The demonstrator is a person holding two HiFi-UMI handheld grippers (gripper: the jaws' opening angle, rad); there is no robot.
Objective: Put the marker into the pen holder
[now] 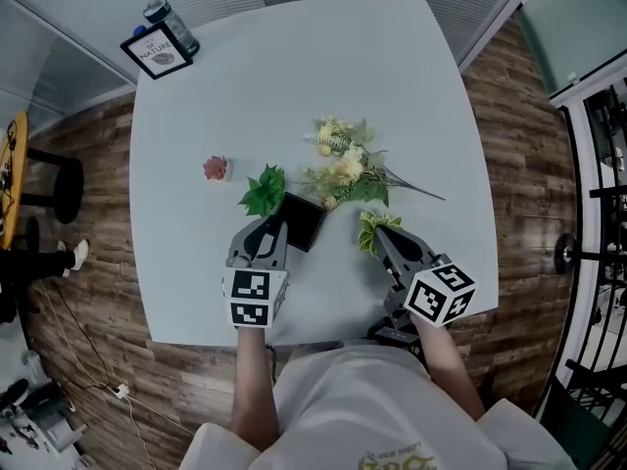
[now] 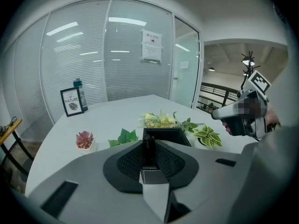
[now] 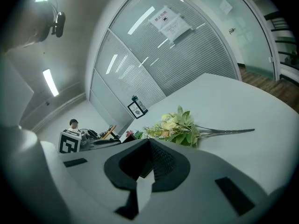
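Note:
A black marker (image 2: 148, 149) stands upright between the jaws of my left gripper (image 2: 148, 143), which is shut on it. Just beyond those jaws is the black square pen holder (image 2: 166, 135), its opening facing up. In the head view the pen holder (image 1: 302, 221) lies on the white table (image 1: 294, 76), directly right of my left gripper (image 1: 268, 237). My right gripper (image 1: 381, 233) hovers to the right of the holder, over a small green-and-white plant (image 1: 368, 225). In its own view the right gripper (image 3: 148, 149) is shut with nothing in it.
A bunch of artificial flowers (image 1: 349, 169) lies behind the holder, stems pointing right. A leafy green sprig (image 1: 263, 192) and a small pink succulent (image 1: 217, 168) sit to the left. A framed sign (image 1: 157, 50) and a bottle (image 1: 171, 23) stand at the far-left corner.

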